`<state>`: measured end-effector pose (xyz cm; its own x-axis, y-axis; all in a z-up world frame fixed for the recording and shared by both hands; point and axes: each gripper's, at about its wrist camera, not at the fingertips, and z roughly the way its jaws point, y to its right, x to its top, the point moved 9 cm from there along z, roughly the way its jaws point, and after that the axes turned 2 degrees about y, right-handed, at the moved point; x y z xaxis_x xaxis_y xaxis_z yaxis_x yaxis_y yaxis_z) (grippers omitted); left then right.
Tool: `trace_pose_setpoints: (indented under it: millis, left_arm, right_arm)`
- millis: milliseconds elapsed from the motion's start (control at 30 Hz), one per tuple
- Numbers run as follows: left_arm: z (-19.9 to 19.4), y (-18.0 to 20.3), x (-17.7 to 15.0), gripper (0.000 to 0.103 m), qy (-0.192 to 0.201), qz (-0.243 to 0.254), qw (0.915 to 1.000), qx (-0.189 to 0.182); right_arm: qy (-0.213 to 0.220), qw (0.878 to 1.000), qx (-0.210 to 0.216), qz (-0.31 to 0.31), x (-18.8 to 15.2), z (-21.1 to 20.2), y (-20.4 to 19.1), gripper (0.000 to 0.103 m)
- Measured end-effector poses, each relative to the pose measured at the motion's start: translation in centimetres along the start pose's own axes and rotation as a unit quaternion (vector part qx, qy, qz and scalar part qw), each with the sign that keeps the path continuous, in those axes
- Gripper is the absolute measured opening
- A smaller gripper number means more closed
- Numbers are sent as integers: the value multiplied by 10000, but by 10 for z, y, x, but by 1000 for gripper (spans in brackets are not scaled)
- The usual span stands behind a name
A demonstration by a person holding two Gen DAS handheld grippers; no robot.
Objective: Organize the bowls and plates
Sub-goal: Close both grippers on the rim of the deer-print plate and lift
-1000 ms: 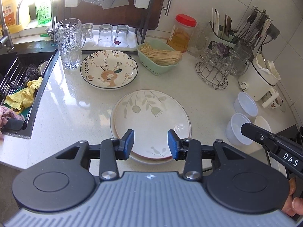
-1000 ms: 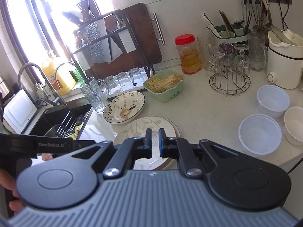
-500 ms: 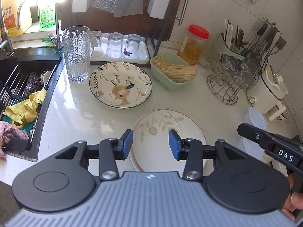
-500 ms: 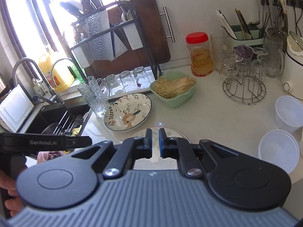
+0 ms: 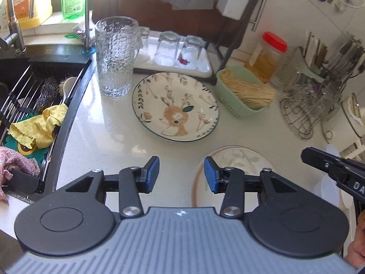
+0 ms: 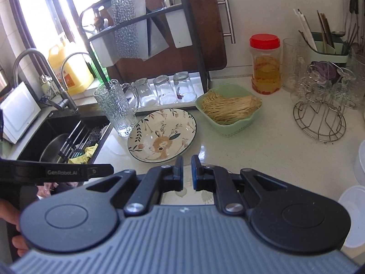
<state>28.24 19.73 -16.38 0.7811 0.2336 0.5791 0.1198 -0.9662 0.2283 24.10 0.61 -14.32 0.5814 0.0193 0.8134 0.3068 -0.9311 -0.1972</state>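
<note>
A deer-patterned plate (image 5: 175, 106) lies flat on the white counter, ahead of both grippers; it also shows in the right wrist view (image 6: 162, 134). A leaf-patterned plate (image 5: 237, 159) sits on another plate close in front, partly hidden by my left gripper's right finger. My left gripper (image 5: 181, 174) is open and empty, above bare counter left of that stack. My right gripper (image 6: 187, 170) is shut and empty, over the leaf plate (image 6: 206, 196). White plastic bowls (image 6: 355, 210) stand at the right edge.
A tall glass pitcher (image 5: 116, 56) stands left of the deer plate, by the sink (image 5: 34, 105). A green basket of noodles (image 5: 245, 90), a tray of upturned glasses (image 5: 175, 50), a red-lidded jar (image 6: 265, 62) and a wire glass rack (image 6: 324, 111) line the back.
Both grippers have moved forward and to the left. The deer plate is now nearer and more central; the leaf plate stack has slid down and right, under the grippers. Jaws unchanged.
</note>
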Motion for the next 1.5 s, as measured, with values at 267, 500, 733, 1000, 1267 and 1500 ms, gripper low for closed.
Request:
trace_pose_setpoints:
  millis: [267, 500, 733, 1000, 1267, 1500]
  left_arm:
    - [31, -7, 19, 65, -91, 71, 9999, 126]
    - [58, -17, 34, 65, -218, -35, 9998, 25]
    - [89, -35, 50, 64, -381, -153, 9991, 40]
    - [125, -53, 58, 63, -584, -533, 9969, -53]
    - [150, -63, 70, 62, -534, -723, 9959, 51]
    - [165, -72, 81, 53, -528, -795, 9954, 83]
  right_arm:
    - [-84, 9999, -25, 111, 11, 30, 6, 53]
    - [-383, 9992, 55, 89, 18, 69, 5, 52]
    - [-691, 9971, 134, 305, 23, 110, 7, 52]
    - [-1206, 9920, 5, 379, 17, 152, 13, 52]
    - [-1367, 9885, -307, 567, 23, 189, 20, 51]
    - [-1404, 9875, -307, 654, 25, 213, 26, 44]
